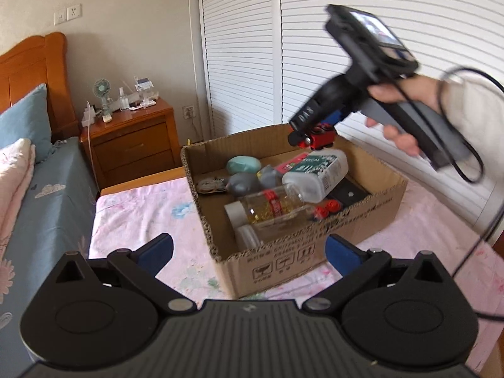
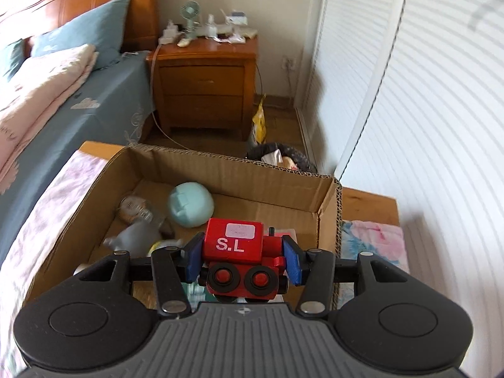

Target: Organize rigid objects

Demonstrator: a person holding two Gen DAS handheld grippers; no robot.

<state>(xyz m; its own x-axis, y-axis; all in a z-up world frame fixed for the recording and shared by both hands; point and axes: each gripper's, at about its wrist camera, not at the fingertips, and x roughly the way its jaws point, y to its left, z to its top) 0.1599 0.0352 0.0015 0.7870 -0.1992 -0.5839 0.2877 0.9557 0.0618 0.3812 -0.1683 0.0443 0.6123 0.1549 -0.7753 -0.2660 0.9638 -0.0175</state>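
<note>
Right wrist view only: right gripper [image 2: 242,256], blue pads pressed on both sides of a red toy train [image 2: 241,253]. White "S.L" lettering and a pale sticker on its cab, two red-hubbed black wheels facing the camera. Train held above the cardboard box [image 2: 327,217], over the box's near side. Same view shows a black bag [image 2: 283,157] with crumpled contents on the floor just behind the box, and a yellow packet [image 2: 260,123] beyond that.

Left wrist view only: left gripper [image 1: 249,252], jaws spread wide, nothing between them, hanging outside the box on the near side. The hand [image 1: 400,110] carrying the right gripper, its cable looping down, and the train seen small over the box's far rim [image 1: 318,137].

Box contents, left wrist view: clear plastic bottle [image 1: 315,176] with a green-and-white label lying across a second clear bottle [image 1: 277,209] with a red band; grey figure [image 1: 244,184]; mint-green ball [image 1: 244,164] at the far-left corner; roll of tape [image 1: 234,214] near the front wall. The bottles fill the middle of the box, under the held train.

Box sits on a pink floral sheet [image 1: 141,211]. Left of the box: blue-covered bed [image 1: 47,201]. Behind the box: wooden nightstand [image 2: 204,88] with a small fan [image 2: 190,11].
</note>
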